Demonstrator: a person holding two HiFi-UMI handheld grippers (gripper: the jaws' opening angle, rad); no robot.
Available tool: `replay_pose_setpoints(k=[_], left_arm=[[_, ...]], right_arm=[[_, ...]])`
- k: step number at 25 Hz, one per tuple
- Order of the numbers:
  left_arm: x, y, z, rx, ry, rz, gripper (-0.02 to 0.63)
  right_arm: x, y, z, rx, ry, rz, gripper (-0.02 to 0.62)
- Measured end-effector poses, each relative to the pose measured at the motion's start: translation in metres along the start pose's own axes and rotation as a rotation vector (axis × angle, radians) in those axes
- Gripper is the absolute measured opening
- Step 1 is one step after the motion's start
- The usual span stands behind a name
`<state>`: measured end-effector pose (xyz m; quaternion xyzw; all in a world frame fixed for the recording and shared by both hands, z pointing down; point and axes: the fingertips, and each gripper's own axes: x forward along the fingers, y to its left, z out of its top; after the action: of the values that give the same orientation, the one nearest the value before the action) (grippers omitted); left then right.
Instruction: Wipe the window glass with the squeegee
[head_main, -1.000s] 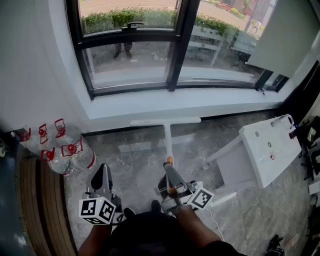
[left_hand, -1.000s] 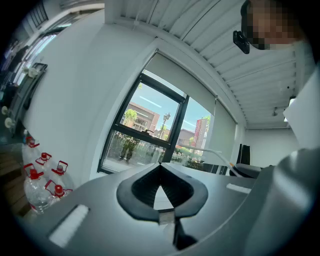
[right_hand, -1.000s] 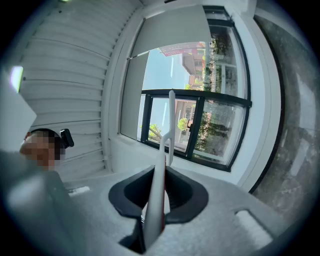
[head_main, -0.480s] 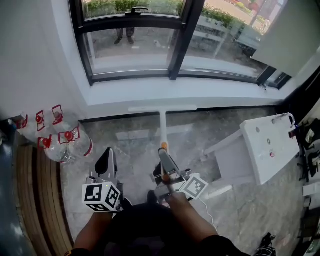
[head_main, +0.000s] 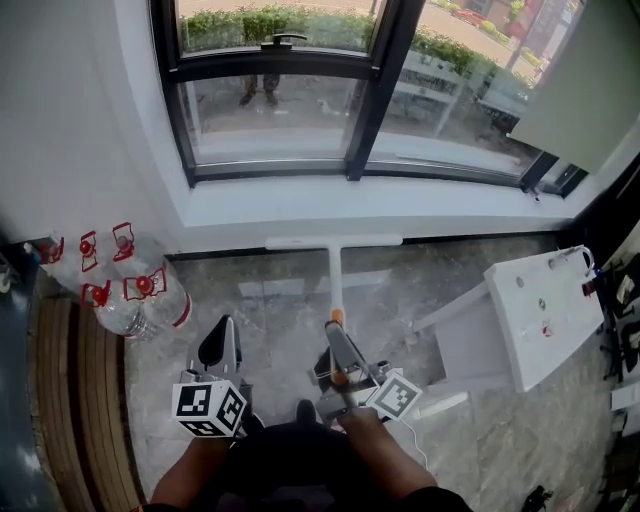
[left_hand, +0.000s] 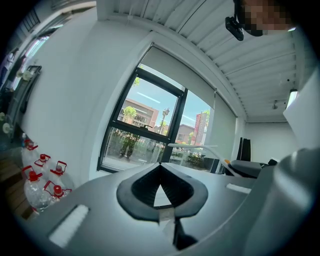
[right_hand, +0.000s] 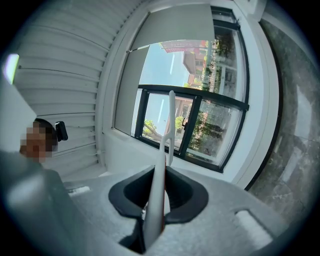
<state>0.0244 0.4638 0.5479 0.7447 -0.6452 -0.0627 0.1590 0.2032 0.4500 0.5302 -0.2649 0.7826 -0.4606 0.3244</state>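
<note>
— Holding anything, that right gripper (head_main: 338, 345)?

— Yes. Its jaws are clamped on the squeegee (head_main: 334, 262), on the white handle just behind the orange collar. The right gripper view shows the shaft pinched between the two black pads and running out toward the window (head_main: 300, 90).

— And where is the blade end, measured from the window?

— Below it. The crossbar sits lower than the white sill (head_main: 300, 205), at the foot of the wall under the window, and lies parallel to the glass. It is well apart from the panes. Whether it rests on the marble floor (head_main: 250, 290), I cannot tell.

— The left gripper (head_main: 218, 340)?

— Closed on nothing. In the left gripper view the jaw tips meet, and only a bare wedge-shaped gap shows behind them. It is held low, back from the window, just beside the right one and left of the handle.

— Anything else under the window?

— Water bottles (head_main: 135, 300) with red caps stand on the floor below the window's left corner, near the wall. A white table (head_main: 545, 300) is off toward the window's right end, farther from the glass than the crossbar.
</note>
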Motion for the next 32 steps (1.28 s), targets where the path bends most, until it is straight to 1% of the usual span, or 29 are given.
replay_pose_setpoints(k=[5, 12, 16, 19, 24, 27, 32], left_arm=[[0.007, -0.009, -0.006, -0.005, 0.006, 0.029, 0.018], [0.019, -0.025, 0.0, 0.042, -0.029, 0.082, 0.017], [0.026, -0.024, 0.004, 0.043, -0.036, 0.112, 0.018], [0.036, -0.016, 0.005, 0.039, -0.036, 0.128, 0.018], [0.07, 0.007, 0.01, 0.028, -0.039, 0.125, 0.018], [0.098, 0.029, 0.015, 0.009, -0.033, 0.124, 0.018], [0.159, 0.069, 0.028, -0.022, -0.014, 0.096, 0.018]], right_arm=[[-0.008, -0.006, 0.023, 0.001, -0.004, 0.017, 0.04], [-0.011, -0.02, 0.058, -0.002, 0.013, 0.051, 0.041], [-0.002, -0.023, 0.071, 0.005, 0.025, 0.061, 0.041], [0.007, -0.029, 0.076, 0.004, 0.037, 0.062, 0.041], [0.036, -0.046, 0.082, 0.007, 0.037, 0.046, 0.041], [0.062, -0.057, 0.079, 0.006, 0.044, 0.031, 0.041], [0.122, -0.077, 0.084, -0.014, 0.045, -0.005, 0.041]])
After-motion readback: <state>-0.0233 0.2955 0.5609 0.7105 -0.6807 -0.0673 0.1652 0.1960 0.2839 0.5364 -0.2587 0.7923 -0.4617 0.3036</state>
